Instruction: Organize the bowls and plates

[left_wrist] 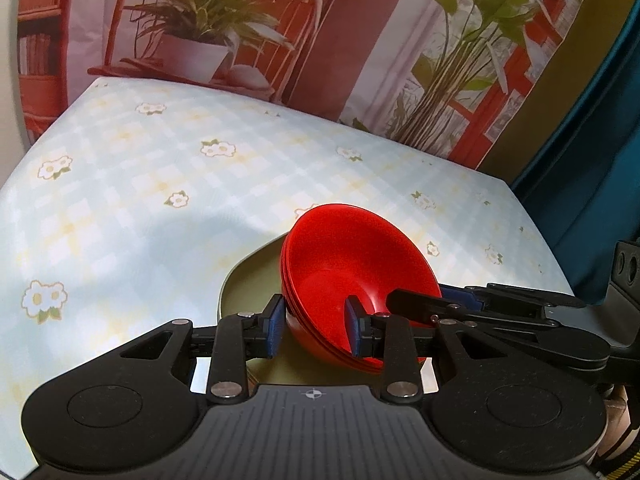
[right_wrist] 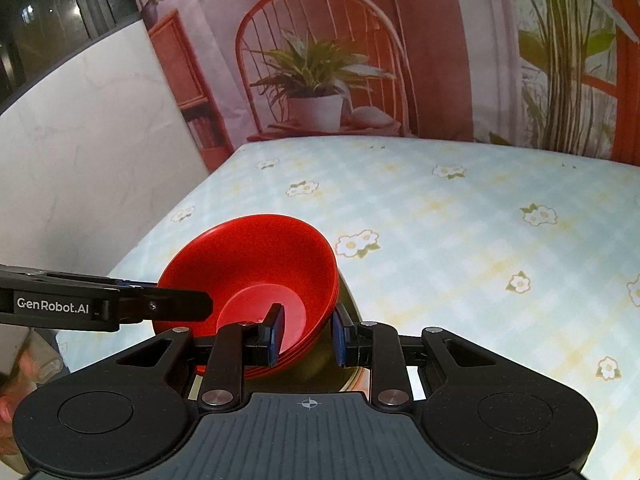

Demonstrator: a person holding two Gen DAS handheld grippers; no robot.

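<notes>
My left tongs [left_wrist: 314, 326] are nearly closed on the nine-o'clock wall of the nested stack of glossy red plastic bowls [left_wrist: 356, 256]. My right tongs [right_wrist: 306, 334] are just as narrow on its three-o'clock wall, so the stack stays level. It sits over an olive-green round plate [left_wrist: 248, 280] on the flowered checked tablecloth [left_wrist: 132, 208]. Nothing stands at twelve o'clock.
</notes>
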